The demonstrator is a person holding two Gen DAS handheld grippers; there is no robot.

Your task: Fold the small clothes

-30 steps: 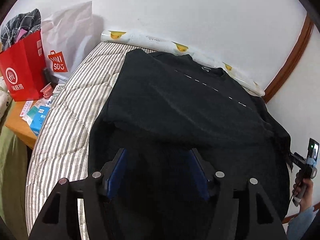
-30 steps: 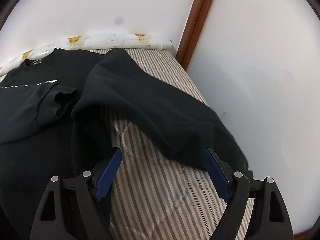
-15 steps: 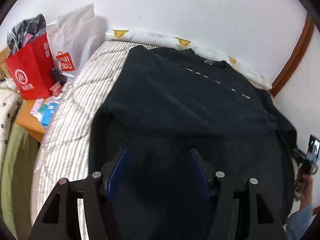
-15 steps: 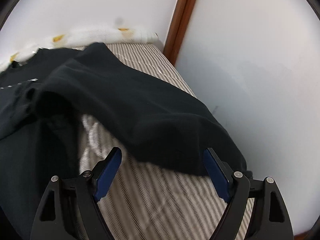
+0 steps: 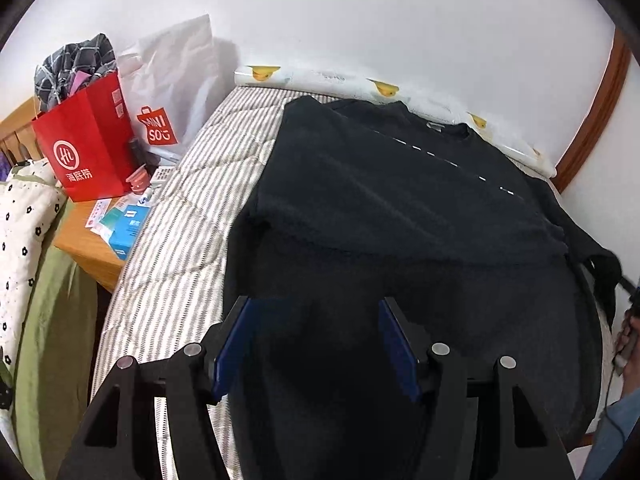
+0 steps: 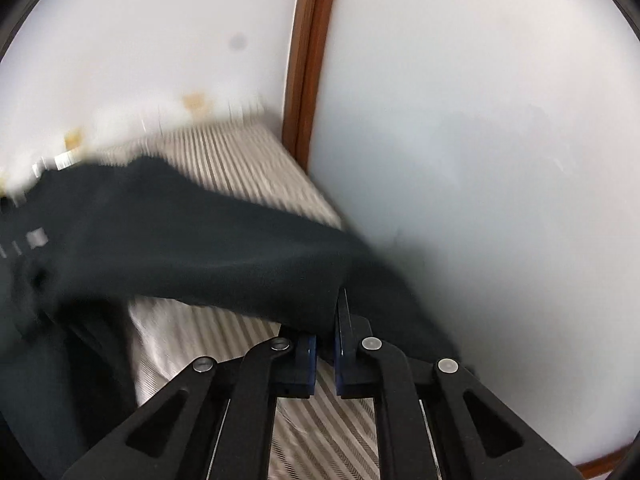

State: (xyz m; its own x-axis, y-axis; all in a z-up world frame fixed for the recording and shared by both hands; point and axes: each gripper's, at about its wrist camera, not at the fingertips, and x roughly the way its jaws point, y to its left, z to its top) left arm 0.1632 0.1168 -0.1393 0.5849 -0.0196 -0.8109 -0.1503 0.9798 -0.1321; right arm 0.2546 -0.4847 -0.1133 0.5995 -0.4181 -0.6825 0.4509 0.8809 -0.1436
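Observation:
A black long-sleeved shirt (image 5: 400,208) lies spread on the striped mattress (image 5: 180,216), its upper part folded over the lower. My left gripper (image 5: 314,304) hovers open over the shirt's near part, with nothing pinched between its blue pads. In the right wrist view, my right gripper (image 6: 326,328) is shut on the end of the shirt's sleeve (image 6: 208,256), which hangs lifted above the mattress (image 6: 248,152) beside the wall. That view is blurred by motion. The sleeve (image 5: 600,268) and a hand (image 5: 628,336) show at the right edge of the left wrist view.
A red paper bag (image 5: 88,148) and a white shopping bag (image 5: 168,92) stand on a wooden bedside table (image 5: 84,244) with small boxes at left. A duck-print roll (image 5: 320,78) lines the far wall. Brown wooden trim (image 6: 306,64) marks the corner, with a white wall close at right.
My right gripper's jaws have closed on the sleeve's end and raised it, and its view has swung toward the corner. The left gripper stays open and has drifted back a little.

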